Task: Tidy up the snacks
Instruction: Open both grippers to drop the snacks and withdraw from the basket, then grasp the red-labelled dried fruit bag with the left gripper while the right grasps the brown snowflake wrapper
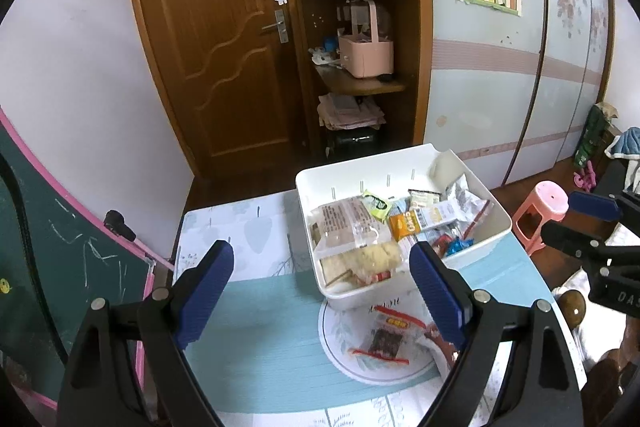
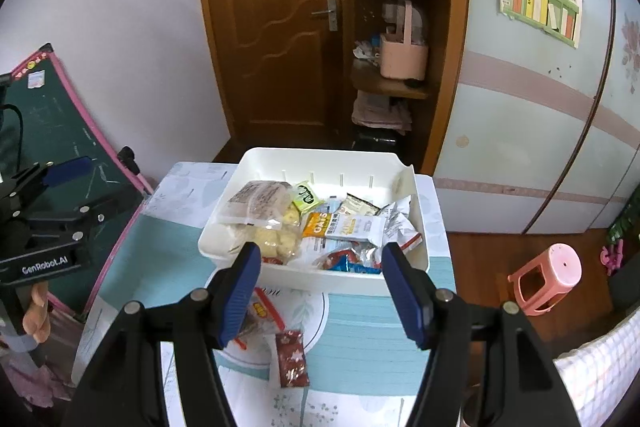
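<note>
On the blue-patterned table [image 1: 256,339] by a wooden door [image 1: 216,39], both grippers' fingers [image 1: 208,287] [image 2: 404,291] stand apart, empty.

We see a white rectangular plastic bin [image 2: 320,277] on the surface, heaped with assorted snack packets. Just before it lie a clear red-edged packet [image 1: 390,337] and a dark red packet [image 2: 292,359], flat.

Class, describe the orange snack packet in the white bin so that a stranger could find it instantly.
Start at the white bin on the table. Near its middle lies the orange packet, right of the clear bag of puffed snacks and partly under a white packet. It is the only orange wrapper there, printed OATS.
</note>
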`<state>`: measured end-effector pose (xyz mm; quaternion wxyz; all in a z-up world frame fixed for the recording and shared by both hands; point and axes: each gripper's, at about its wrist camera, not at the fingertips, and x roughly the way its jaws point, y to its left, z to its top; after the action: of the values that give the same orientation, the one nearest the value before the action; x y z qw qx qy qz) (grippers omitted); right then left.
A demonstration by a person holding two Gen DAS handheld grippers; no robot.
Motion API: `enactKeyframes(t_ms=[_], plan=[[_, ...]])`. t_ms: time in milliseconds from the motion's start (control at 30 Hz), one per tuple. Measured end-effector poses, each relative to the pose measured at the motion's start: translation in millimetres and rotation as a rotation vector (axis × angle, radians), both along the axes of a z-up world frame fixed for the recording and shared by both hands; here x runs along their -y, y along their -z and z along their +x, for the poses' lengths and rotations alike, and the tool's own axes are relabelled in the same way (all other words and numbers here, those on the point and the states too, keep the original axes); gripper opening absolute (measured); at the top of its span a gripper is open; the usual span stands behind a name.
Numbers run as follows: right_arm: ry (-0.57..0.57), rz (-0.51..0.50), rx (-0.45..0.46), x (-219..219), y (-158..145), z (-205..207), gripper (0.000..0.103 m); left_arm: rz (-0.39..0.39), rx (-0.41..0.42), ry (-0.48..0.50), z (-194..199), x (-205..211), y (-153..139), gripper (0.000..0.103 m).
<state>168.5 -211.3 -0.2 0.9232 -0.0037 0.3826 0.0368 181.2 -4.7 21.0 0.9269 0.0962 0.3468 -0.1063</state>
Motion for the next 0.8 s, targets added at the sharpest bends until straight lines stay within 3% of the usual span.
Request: enactKeyframes(t_ms=[200, 500, 633, 800], plan=[[-0.007, 0.016, -0.023, 4.4, 15.8, -10.4, 0.063, -0.001, -0.044, 0.009, -15.1, -12.0, 19.2, 0.092], [-0.016, 0.036, -0.113, 4.4, 68.8, -12.7, 0.063, 0.040, -0.127, 0.027, -16.9, -10.2, 83.6, 0.092], [-0.033, 0.028, -0.139, -1.6, 93.4, -14.3, 0.063, 0.024, -0.169, 0.079, -18.4, -0.8, 112.8, 0.092], [-0.061, 0.081, -0.214, -8.8, 138.1, -14.9, 0.063, 0.078, -0.226, 0.167, -15.5, 18.9, 155.1, 0.092]])
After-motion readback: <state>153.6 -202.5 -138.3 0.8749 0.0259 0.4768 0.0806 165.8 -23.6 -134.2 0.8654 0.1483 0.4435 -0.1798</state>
